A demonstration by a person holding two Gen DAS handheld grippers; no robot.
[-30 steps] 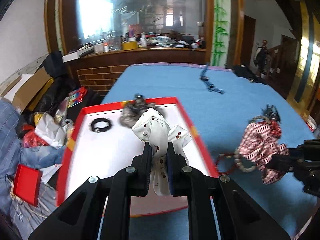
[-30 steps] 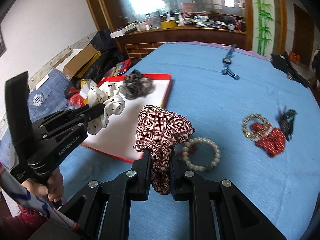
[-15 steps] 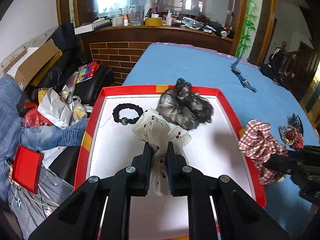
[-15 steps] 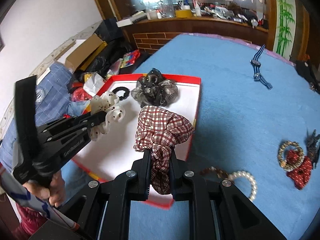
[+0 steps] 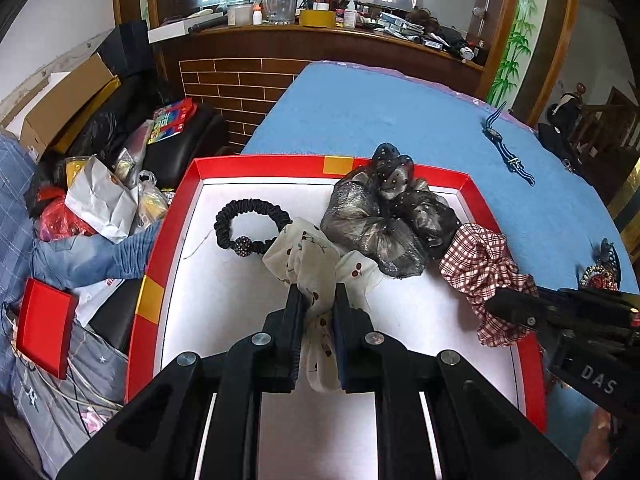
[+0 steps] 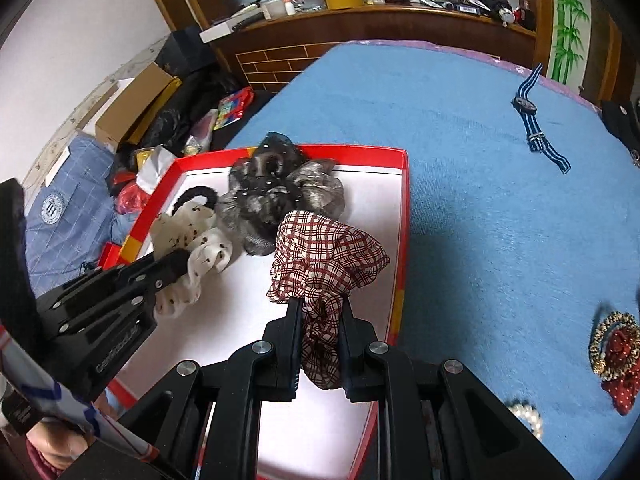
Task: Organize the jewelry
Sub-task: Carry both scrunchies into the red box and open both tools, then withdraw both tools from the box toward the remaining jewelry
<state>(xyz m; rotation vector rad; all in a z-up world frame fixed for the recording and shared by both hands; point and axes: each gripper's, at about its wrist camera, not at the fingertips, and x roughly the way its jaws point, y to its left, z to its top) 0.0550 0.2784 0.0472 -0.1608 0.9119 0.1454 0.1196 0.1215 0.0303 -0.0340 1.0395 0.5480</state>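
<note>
Both grippers' fingers, left (image 5: 316,304) and right (image 6: 320,316), pinched scrunchies, white (image 5: 316,256) and plaid (image 6: 324,256), over the tray (image 5: 260,166), apparently for dropping beside the grey scrunchie (image 5: 384,224).

Plaid scrunchie (image 6: 326,254): clamped in right gripper (image 6: 320,312) jaws, above red tray (image 6: 402,216); grey scrunchie (image 6: 280,196) just behind.

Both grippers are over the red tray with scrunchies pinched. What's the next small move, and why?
Probably lower a little and open both. The left gripper pinches the white cherry scrunchie and the right gripper the plaid scrunchie, both already over the red tray, beside the grey scrunchie.
</note>
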